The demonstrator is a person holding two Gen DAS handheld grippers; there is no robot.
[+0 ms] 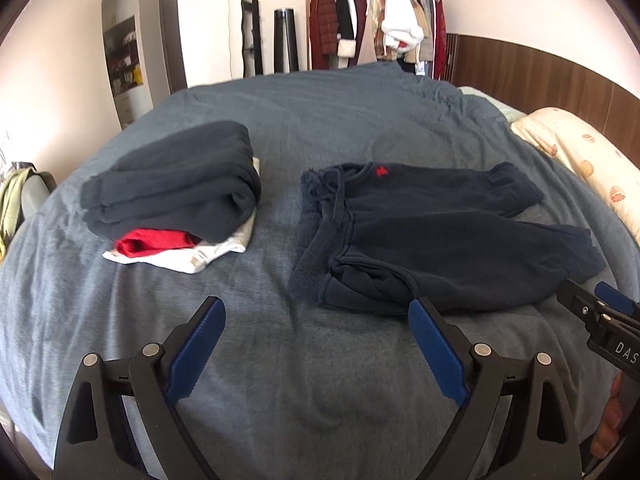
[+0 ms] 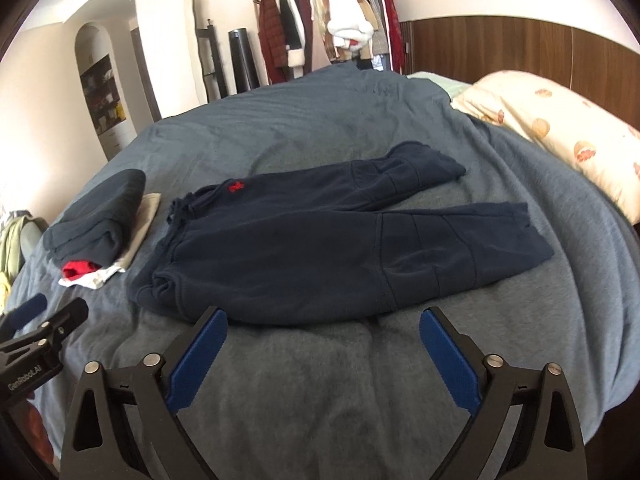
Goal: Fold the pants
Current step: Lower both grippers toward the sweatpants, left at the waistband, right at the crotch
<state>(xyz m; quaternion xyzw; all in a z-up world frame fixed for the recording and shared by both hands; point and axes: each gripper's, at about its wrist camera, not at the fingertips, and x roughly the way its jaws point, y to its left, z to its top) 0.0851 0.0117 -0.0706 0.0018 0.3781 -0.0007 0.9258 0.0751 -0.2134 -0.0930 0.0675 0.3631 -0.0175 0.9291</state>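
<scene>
Navy sweatpants (image 1: 432, 240) with a small red logo lie spread flat on the blue-grey bedspread, waistband to the left, both legs running right. They also show in the right wrist view (image 2: 320, 248). My left gripper (image 1: 316, 312) is open and empty, hovering just in front of the waistband's near corner. My right gripper (image 2: 324, 320) is open and empty, just in front of the near leg's edge. The right gripper's tip shows in the left wrist view (image 1: 600, 304); the left gripper's tip shows in the right wrist view (image 2: 44, 316).
A stack of folded clothes (image 1: 172, 184), navy over red and white, sits left of the pants; it also shows in the right wrist view (image 2: 96, 216). A patterned pillow (image 2: 560, 132) lies at the right. A clothes rack (image 1: 376, 20) stands behind the bed (image 1: 280, 380).
</scene>
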